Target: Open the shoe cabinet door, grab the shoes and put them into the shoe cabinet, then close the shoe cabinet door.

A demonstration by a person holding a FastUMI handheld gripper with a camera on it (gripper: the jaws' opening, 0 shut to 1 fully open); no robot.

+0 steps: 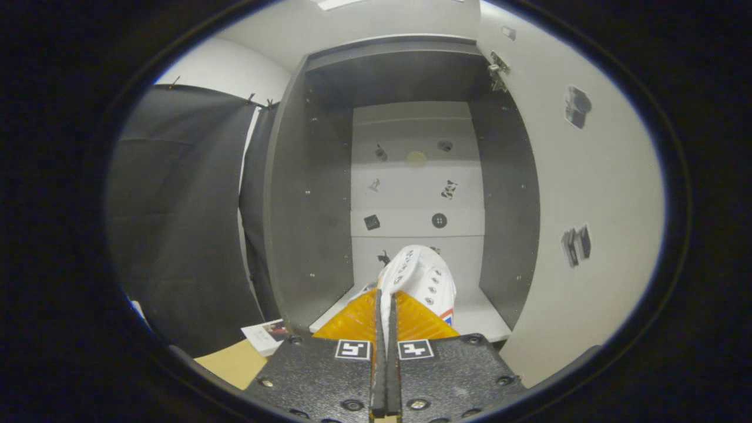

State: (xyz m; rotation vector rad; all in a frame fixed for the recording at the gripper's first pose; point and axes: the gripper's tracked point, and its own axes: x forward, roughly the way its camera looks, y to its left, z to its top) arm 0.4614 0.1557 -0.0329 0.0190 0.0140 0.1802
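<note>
Lying left of the shoe cabinet, low near its front corner: a small printed card on a tan surface. Gripping a white shoe with the gripper, fingers clamped on its edge, holding it just before the cabinet's pale bottom shelf. Standing swung open to the right of the cabinet: the shoe cabinet door, bearing small stickers.

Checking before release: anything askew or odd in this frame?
Nothing stands out. The gripper is shut on the white shoe, held by a thin edge, toe pointing into the open shoe cabinet. The cabinet door is swung wide at the right. No damage or spill visible.
</note>
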